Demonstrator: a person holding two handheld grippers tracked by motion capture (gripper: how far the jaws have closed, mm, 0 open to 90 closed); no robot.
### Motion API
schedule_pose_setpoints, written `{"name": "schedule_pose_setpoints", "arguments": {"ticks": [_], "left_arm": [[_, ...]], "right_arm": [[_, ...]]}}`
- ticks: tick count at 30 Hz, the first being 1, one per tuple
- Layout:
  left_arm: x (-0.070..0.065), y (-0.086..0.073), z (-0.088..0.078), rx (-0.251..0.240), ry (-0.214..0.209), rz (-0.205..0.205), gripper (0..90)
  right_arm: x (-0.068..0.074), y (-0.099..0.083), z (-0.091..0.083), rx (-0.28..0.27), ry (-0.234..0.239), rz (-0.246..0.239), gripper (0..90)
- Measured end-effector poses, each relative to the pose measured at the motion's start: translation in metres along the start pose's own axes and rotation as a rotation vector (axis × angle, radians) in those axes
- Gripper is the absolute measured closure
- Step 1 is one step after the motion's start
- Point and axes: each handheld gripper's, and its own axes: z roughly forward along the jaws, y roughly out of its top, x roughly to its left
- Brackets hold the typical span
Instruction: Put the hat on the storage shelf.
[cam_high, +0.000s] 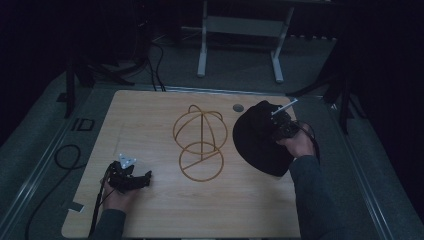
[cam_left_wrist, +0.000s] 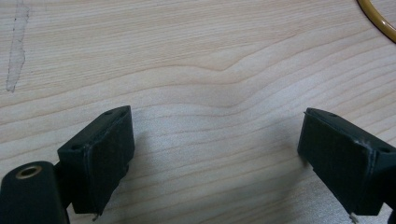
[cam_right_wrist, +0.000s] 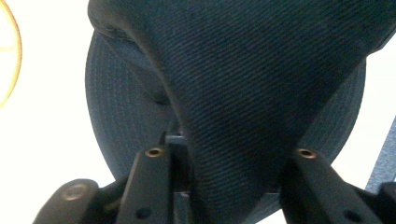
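Observation:
A black cap (cam_high: 257, 140) lies on the right side of the wooden table (cam_high: 145, 120). My right gripper (cam_high: 280, 127) sits over the cap's far right part. In the right gripper view the dark fabric (cam_right_wrist: 233, 93) bunches up between the two jaws, and the gripper (cam_right_wrist: 231, 158) is shut on it. A gold wire hat stand (cam_high: 200, 142) stands at the table's middle, with a dome of hoops above a ring base. My left gripper (cam_high: 145, 179) rests near the front left corner, open, with bare wood between its jaws (cam_left_wrist: 215, 140). An arc of the stand's ring (cam_left_wrist: 376, 18) shows at the top right.
A round grey grommet (cam_high: 238, 107) sits in the tabletop near the far edge, close to the cap. A white desk frame (cam_high: 240, 30) stands beyond the table. Cables (cam_high: 65, 155) loop on the floor at the left. A grey scuff (cam_left_wrist: 16, 46) marks the wood.

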Motion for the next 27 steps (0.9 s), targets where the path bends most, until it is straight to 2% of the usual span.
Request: {"name": "schedule_pose_setpoints", "arguments": {"ticks": [9, 27], "left_arm": [[0.0, 0.0, 0.0, 0.0, 0.0, 0.0, 11.2], [0.0, 0.0, 0.0, 0.0, 0.001, 0.0, 11.2]], "right_arm": [[-0.0011, 0.0019, 0.0014, 0.017, 0.001, 0.001, 86.0], [-0.0048, -0.0015, -0.0061, -0.017, 0.0, -0.011, 87.4]]}}
